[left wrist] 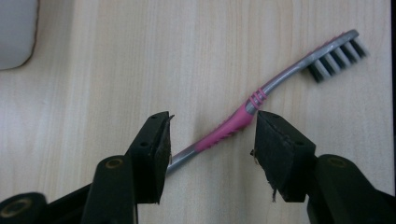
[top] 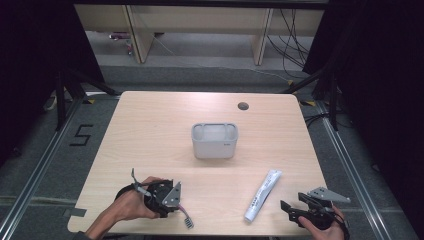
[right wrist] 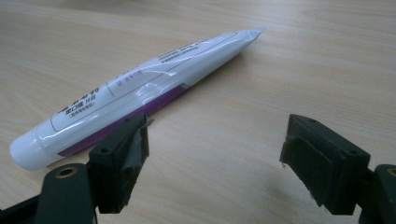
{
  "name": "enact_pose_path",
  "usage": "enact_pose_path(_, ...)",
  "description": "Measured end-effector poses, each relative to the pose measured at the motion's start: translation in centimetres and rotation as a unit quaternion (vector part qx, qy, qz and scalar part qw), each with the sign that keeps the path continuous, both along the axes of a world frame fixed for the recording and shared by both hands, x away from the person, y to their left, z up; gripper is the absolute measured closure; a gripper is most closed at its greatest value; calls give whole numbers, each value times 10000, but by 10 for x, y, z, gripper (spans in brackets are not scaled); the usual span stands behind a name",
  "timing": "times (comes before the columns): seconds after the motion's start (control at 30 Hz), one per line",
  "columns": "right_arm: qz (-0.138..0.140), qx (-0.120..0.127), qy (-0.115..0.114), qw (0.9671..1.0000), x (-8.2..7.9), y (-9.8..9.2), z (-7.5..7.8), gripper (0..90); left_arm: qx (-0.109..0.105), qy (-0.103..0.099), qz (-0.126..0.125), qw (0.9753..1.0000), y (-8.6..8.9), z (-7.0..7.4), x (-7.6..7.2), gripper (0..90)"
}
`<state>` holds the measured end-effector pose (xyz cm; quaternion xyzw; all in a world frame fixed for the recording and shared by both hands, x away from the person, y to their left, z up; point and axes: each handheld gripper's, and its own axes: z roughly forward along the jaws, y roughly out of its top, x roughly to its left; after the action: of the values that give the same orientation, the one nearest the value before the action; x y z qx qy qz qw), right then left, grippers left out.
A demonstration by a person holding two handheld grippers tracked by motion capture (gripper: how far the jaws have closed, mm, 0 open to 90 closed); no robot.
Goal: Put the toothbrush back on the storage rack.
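L claw point(left wrist: 210, 135) wide astride toothbrush point(left wrist: 261, 93); R claw point(right wrist: 215, 158) wide beside toothpaste tube point(right wrist: 135, 88) (grey bin point(top: 214, 141) mid-worktop point(top: 150, 130), well apart).

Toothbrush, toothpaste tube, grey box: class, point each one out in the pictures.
toothbrush point(left wrist: 224, 129): left gripper view, pink grip of the handle.
toothpaste tube point(right wrist: 140, 91): right gripper view, middle of the body.
grey box point(top: 215, 146): high view, front wall.
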<state>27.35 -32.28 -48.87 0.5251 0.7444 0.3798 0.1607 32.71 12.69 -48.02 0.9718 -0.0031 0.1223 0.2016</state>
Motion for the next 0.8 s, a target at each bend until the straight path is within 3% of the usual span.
enact_pose_path(0.17, 20, 45, 21, 10000, 0, 1, 0, 229, 175, 38, -110, 9998, -4, -5, 3, 483)
enact_pose_path(0.2, -53, 142, 134, 9998, -1, 3, 0, 230, 178, 57, -109, 9998, -5, -6, 4, 486)
enact_pose_path(0.23, 26, 30, 28, 10000, 0, 1, 0, 230, 187, 65, -147, 9997, -6, -5, 6, 501)
enact_pose_path(0.3, 21, 80, 31, 10000, 0, 2, -1, 231, 202, 86, -154, 9996, -6, -5, 6, 507)
enact_pose_path(0.57, 47, 37, 9, 10000, 0, 1, 0, 234, 320, 339, -153, 9988, -10, -4, 9, 592)
enact_pose_path(0.63, -32, 239, 155, 9996, -1, 4, 0, 235, 354, 396, -150, 9985, -11, -4, 10, 605)
enact_pose_path(0.8, -36, 188, 171, 9997, -1, 4, 0, 236, 423, 549, -88, 9976, -12, -3, 12, 639)
